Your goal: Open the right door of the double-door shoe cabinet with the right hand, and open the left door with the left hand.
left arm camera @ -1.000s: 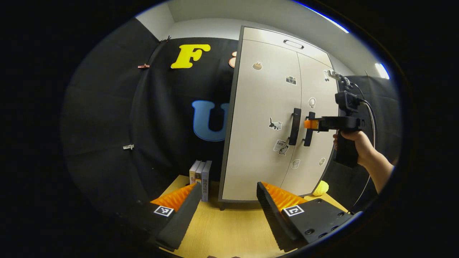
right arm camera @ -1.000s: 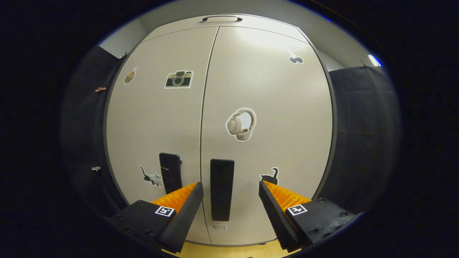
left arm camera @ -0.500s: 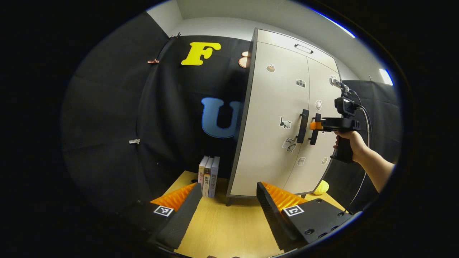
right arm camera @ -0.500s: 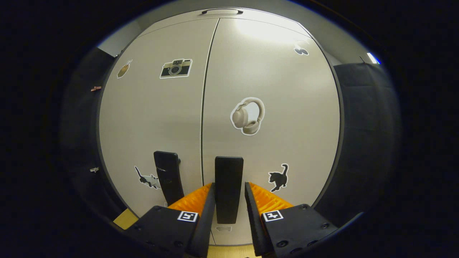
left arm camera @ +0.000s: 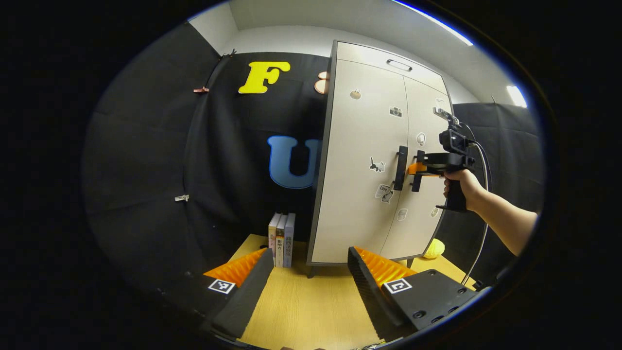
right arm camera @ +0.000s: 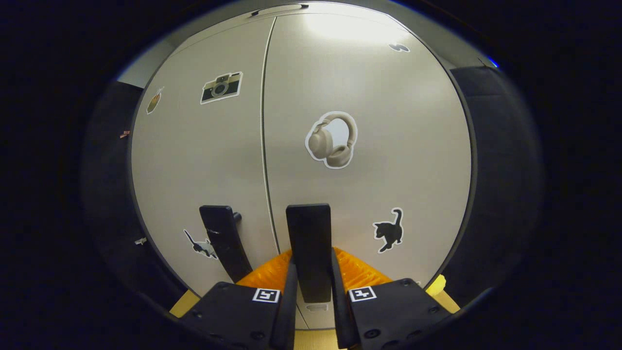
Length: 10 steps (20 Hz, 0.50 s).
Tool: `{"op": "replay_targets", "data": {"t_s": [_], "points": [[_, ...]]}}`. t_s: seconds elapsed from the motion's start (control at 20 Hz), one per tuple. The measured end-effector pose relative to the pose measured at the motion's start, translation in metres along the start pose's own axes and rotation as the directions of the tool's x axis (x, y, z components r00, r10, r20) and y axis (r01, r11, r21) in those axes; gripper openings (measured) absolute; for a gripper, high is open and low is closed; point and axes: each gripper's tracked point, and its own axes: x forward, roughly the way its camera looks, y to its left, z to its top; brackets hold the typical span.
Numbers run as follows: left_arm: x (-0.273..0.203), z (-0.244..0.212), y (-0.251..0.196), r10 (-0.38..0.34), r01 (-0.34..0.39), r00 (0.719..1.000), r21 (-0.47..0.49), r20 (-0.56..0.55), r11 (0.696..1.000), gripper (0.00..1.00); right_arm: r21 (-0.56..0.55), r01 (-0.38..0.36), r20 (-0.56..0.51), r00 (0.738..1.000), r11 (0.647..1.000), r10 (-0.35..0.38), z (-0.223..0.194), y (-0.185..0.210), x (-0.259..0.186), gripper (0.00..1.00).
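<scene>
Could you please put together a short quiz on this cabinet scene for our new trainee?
1. True or false: the right gripper is shut on the right door handle.
2. Are the fingers of the left gripper A) spread apart over the table, or B) clamped on the left door handle?
3. What stands on the table just left of the shoe cabinet?

Key: 1. True; both fingers press on the handle. 2. A. 3. A few upright books.
</scene>
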Motion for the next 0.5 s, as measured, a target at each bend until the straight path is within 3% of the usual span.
{"op": "replay_targets", "data": {"t_s": [0.1, 0.25, 0.5], "points": [[-0.002, 0.002, -0.004, -0.004, 0.004, 1.000, 0.006, 0.002, 1.000, 0.95, -0.018, -0.008, 0.005, 1.000, 1.000, 0.008, 0.000, 0.001, -0.001, 0.33], [-0.005, 0.003, -0.010, -0.006, 0.005, 1.000, 0.028, 0.009, 1.000, 0.95, -0.006, -0.042, -0.005, 0.999, 0.999, 0.042, 0.000, 0.001, -0.001, 0.16], [-0.010, 0.002, -0.030, -0.020, 0.020, 1.000, 0.027, -0.011, 0.999, 0.95, -0.005, -0.052, 0.033, 0.998, 0.999, 0.052, 0.001, -0.001, -0.012, 0.16]]}}
